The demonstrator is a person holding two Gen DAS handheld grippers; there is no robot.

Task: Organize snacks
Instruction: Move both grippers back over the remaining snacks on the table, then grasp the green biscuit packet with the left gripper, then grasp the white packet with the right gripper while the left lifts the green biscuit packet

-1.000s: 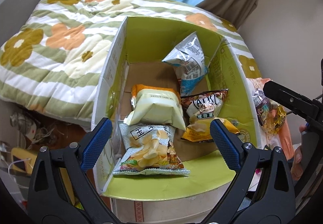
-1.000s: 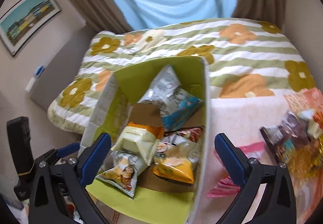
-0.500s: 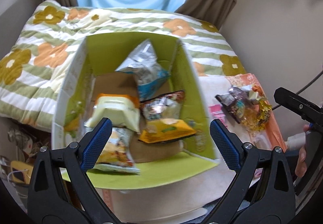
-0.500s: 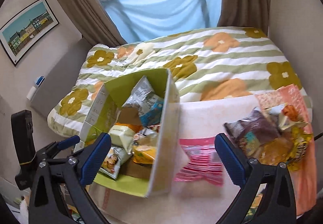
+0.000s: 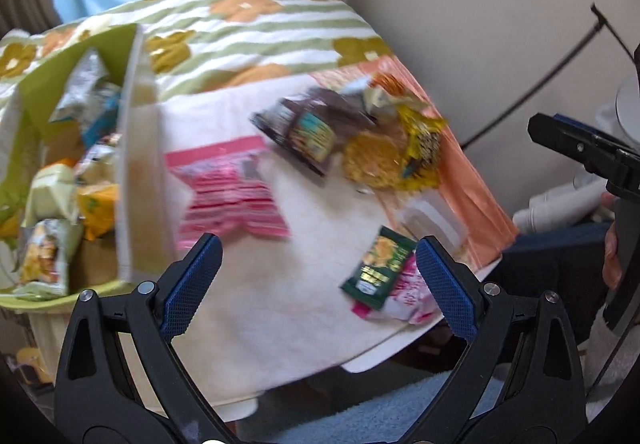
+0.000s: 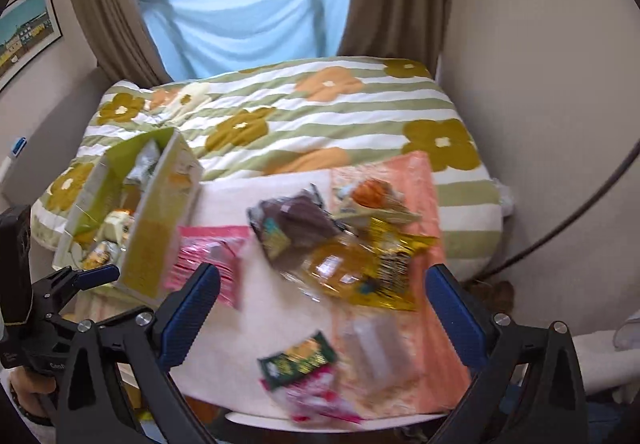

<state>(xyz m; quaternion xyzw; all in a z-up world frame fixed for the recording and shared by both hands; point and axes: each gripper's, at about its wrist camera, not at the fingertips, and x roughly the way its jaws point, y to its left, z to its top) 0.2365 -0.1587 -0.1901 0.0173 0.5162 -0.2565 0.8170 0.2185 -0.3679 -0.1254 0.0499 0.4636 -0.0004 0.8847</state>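
Blurred table, half-hidden pink packet; both tongs spread, empty.

A tall open-topped cardboard box with a lime-green lining stood at the left, holding several crinkled snack bags, silver, yellow and cream, piled loosely. Just right of it a flat pink-striped packet lay on the white cloth. Farther right sat a heap: a dark brown foil bag tilted against a clear bag of golden snacks and a yellow-and-black wrapper. Near the front edge a small dark green sachet rested on a pink-and-white packet.
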